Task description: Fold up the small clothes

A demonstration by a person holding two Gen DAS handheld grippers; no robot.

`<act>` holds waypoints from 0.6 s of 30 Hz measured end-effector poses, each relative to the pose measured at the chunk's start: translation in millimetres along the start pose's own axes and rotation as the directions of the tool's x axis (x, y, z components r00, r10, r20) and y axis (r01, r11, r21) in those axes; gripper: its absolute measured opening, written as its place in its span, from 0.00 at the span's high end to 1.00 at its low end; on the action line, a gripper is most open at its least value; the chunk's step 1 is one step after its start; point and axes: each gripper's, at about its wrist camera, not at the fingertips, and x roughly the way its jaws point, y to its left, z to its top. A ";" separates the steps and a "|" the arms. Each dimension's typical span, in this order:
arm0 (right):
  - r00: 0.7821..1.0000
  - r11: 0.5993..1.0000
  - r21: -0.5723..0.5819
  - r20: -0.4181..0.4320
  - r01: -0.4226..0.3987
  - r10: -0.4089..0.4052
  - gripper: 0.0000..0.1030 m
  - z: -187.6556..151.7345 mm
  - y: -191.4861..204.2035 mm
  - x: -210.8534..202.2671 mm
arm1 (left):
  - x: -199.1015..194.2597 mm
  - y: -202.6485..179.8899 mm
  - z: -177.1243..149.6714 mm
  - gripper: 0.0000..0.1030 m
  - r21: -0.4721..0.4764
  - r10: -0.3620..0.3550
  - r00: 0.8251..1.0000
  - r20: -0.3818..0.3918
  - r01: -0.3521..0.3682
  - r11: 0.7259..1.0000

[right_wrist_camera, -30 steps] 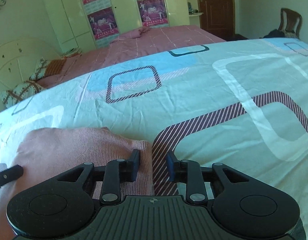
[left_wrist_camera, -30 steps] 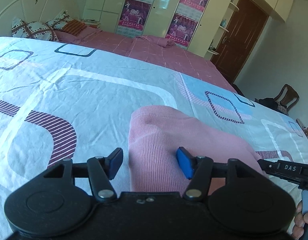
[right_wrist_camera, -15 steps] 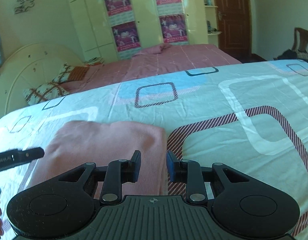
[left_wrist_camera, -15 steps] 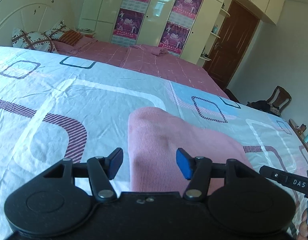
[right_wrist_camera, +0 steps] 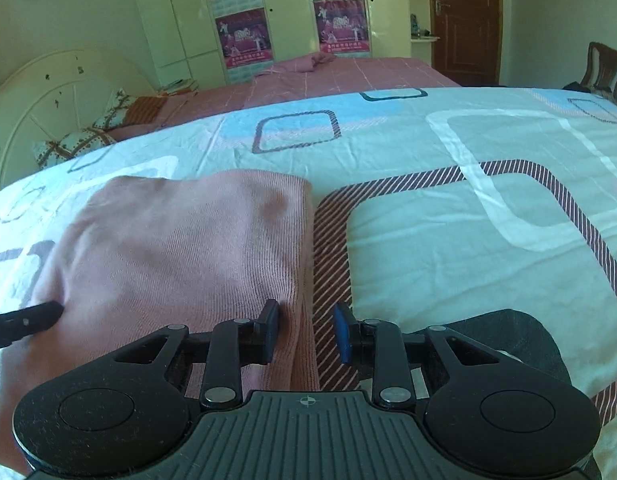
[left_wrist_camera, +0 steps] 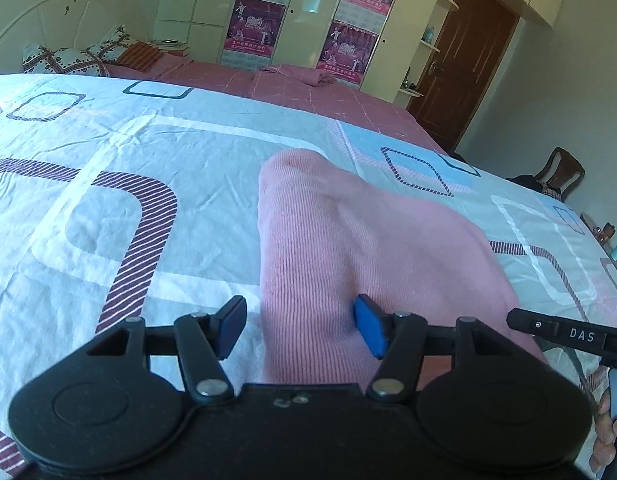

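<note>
Folded pink garment [left_wrist_camera: 348, 240] lies on the bed [left_wrist_camera: 148, 152]; left gripper [left_wrist_camera: 299, 328] and right gripper [right_wrist_camera: 306, 332] straddle its side edges, fingers apart.

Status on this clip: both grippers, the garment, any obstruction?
Left hand-held gripper open, empty. Right hand-held gripper open, astride the edge of the folded pink ribbed knit garment. Garment flat on patterned bedsheet. Nothing obstructing.

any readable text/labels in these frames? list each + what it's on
"DAS": white letters on the black bar of the right gripper, seen at the right edge of the left wrist view.
Posters on the wardrobe doors: printed text and a large pink logo, too small and blurred to read in either view.
Left gripper, pink garment, bedsheet: no text visible.
</note>
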 end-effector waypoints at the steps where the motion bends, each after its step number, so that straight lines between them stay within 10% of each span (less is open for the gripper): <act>1: 1.000 1.000 0.005 0.012 -0.006 0.006 0.73 0.0 -1.3 -8.3 | -5.0 -0.9 -0.1 0.43 0.009 -0.004 1.000 0.003 0.004 1.000; 18: 0.991 0.991 0.047 -0.043 0.127 -0.125 0.73 -63.1 6.4 -60.5 | -18.0 8.7 -39.3 0.37 0.081 -0.128 0.982 -0.141 0.141 0.987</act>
